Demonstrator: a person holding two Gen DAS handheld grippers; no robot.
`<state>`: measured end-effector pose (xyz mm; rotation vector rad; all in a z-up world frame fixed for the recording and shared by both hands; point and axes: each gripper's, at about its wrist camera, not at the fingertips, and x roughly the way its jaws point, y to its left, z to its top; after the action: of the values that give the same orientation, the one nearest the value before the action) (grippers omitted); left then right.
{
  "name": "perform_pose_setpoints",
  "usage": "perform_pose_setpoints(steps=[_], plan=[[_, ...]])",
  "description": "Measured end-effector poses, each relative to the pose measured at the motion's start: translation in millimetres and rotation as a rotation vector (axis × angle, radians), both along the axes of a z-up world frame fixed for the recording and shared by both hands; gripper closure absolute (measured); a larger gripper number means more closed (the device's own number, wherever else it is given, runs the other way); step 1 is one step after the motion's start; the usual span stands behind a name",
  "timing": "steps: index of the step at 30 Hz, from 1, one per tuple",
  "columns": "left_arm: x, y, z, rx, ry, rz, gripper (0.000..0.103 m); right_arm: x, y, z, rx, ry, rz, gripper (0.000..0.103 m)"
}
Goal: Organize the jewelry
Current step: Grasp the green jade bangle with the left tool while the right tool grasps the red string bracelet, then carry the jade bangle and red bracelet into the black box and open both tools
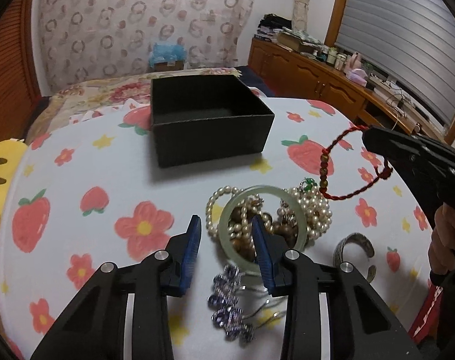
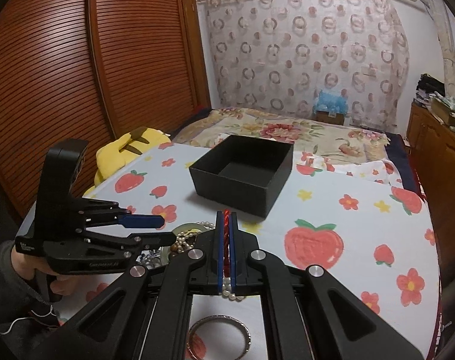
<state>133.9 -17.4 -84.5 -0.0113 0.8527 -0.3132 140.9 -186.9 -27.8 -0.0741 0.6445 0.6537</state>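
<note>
An open black box stands on the strawberry-print table; it also shows in the right wrist view. My right gripper is shut on a red cord bracelet with gold beads, which hangs above the jewelry pile. In the left wrist view the right gripper is at the right. My left gripper is open and empty, low over a pale green bangle, pearl strands and brown beads. It also shows in the right wrist view.
Purple crystal hair clips lie between my left fingers. A silver cuff lies right of the pile. A silver bangle lies under my right gripper. A yellow plush sits at the table's left edge. A bed is behind.
</note>
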Motion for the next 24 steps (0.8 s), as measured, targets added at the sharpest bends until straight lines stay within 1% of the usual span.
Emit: perform_pose_setpoints(steps=[4,8,12,14,15,16,17,24], plan=[[10,-5,-2,0.020,0.004,-0.003,0.072,0,-1,-5,-0.005,0.007,-0.006,0.099],[22,-2,-9,-0.003,0.041,-0.011,0.074,-1,1,-9,-0.010,0.014,-0.009,0.099],[29,2,-13,-0.048,0.063,-0.021,0.074,-2,0,-12,-0.010,0.016,-0.010,0.099],[30,4,-15,-0.083,0.075,-0.030,0.081,-2,-1,-12,-0.010,0.017,-0.013,0.099],[30,5,-14,-0.099,0.081,-0.035,0.088,-2,-2,-12,-0.009,0.018,-0.015,0.099],[30,5,-14,-0.088,0.079,-0.030,0.093,-2,-3,-13,-0.008,0.019,-0.016,0.099],[29,3,-13,-0.073,0.070,-0.028,0.095,-2,-4,-14,-0.008,0.019,-0.018,0.099],[19,2,1,-0.052,0.017,-0.010,0.095,-1,-7,-16,-0.013,0.022,-0.033,0.099]])
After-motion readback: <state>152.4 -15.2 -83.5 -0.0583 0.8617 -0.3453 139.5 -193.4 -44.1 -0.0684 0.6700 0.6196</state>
